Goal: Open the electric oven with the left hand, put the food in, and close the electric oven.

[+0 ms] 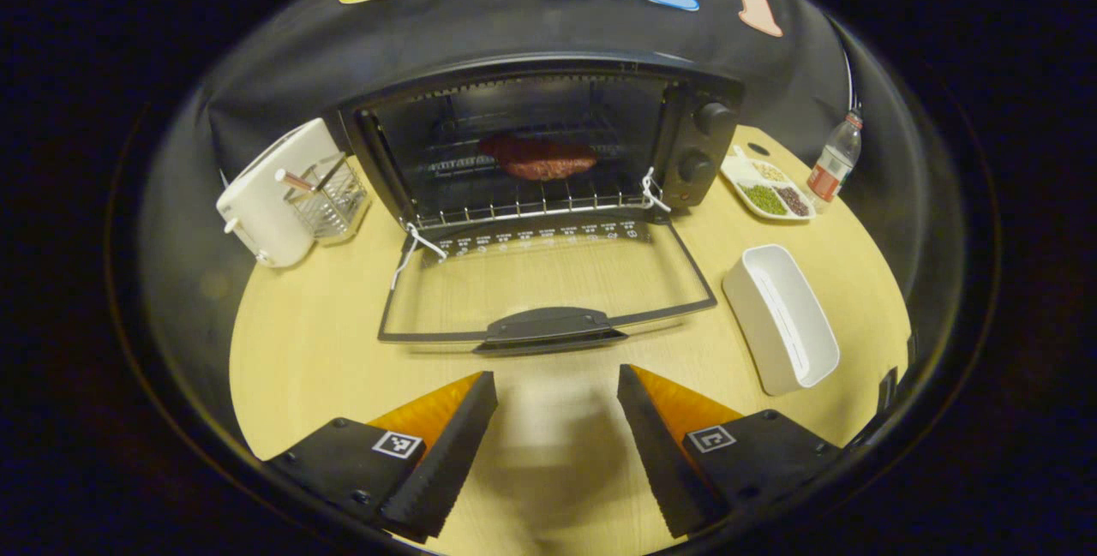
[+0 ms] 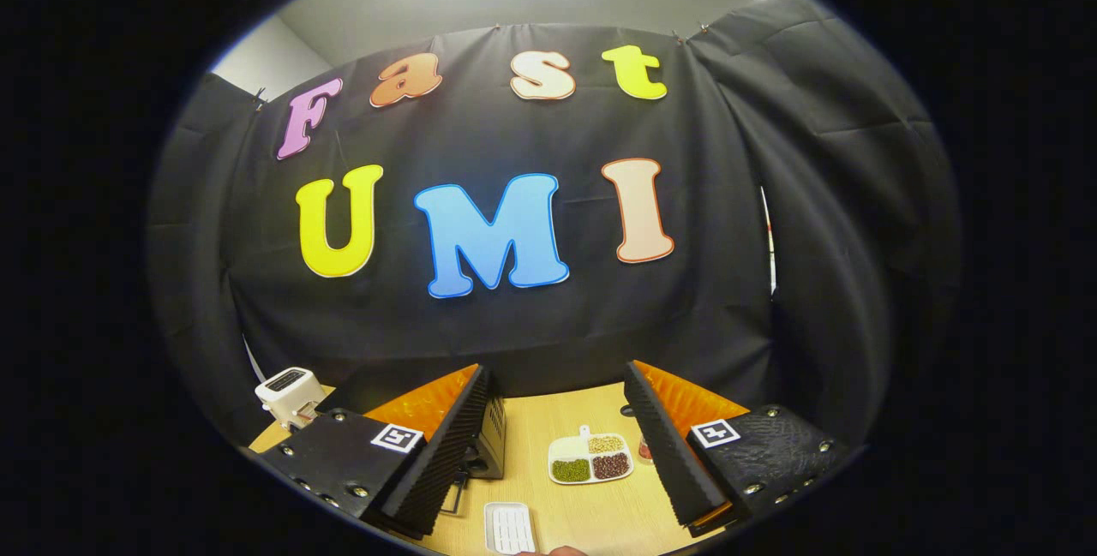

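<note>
Since the oven (image 1: 548, 145) door (image 1: 548, 286) is already flopped flat on the desk (image 1: 300, 350) and the food (image 1: 538, 158), a reddish-brown lump that looks like meat, is sitting on the wire rack inside, I'd say two of the three steps are done. What's left is closing up, and by the task that's the left hand's job.

Left gripper (image 1: 557, 432) hangs just in front of the door's handle (image 1: 548, 329), which points toward the near edge of the desk. Its tongs are spread apart with nothing between them, lined up pretty squarely on the handle but not touching it. My guess is the next move means getting under or onto that handle and swinging the door up.

Right gripper (image 2: 555, 445) is held up high, facing the booth wall, tongs apart and empty too. From its view you can see the desk below.

Other stuff around: a white toaster (image 1: 270, 192) and a little wire basket (image 1: 334, 196) at the back left of the desk beside the oven, a divided dish of beans (image 1: 767, 189) and a bottle (image 1: 834, 164) at the back right, and an empty white tray (image 1: 784, 316) near the right edge, just off the open door's corner. None of it looks to be in the way of the door swinging shut.
</note>
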`<act>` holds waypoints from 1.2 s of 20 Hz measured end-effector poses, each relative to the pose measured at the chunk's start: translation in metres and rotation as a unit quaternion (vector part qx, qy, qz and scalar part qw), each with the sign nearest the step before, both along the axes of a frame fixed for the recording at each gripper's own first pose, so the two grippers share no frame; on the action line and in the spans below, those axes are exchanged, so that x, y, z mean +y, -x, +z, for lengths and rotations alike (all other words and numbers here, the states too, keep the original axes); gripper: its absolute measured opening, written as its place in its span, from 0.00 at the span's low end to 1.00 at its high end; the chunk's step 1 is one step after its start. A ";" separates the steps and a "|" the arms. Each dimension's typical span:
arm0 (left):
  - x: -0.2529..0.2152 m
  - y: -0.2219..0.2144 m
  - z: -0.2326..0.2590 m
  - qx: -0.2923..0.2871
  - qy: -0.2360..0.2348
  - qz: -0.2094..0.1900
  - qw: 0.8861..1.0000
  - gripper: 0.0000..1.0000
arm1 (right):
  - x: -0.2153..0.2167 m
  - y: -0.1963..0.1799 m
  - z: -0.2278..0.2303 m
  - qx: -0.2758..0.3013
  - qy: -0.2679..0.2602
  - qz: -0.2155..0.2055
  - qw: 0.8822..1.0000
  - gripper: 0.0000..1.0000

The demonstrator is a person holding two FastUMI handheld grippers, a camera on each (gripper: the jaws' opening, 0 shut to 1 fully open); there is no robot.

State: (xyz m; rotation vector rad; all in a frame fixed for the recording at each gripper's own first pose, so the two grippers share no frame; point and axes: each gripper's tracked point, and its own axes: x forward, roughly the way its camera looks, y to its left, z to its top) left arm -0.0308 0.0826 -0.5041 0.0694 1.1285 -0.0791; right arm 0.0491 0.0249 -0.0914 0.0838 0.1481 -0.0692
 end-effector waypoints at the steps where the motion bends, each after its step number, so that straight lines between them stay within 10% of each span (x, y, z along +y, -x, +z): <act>1: 0.000 0.000 -0.006 0.011 -0.002 0.002 1.000 0.96 | -0.003 0.000 0.000 -0.001 0.001 -0.003 1.000 0.98; 24: 0.010 -0.022 -0.053 0.100 0.012 0.039 0.994 0.96 | -0.010 -0.004 -0.006 0.014 0.006 -0.012 1.000 0.98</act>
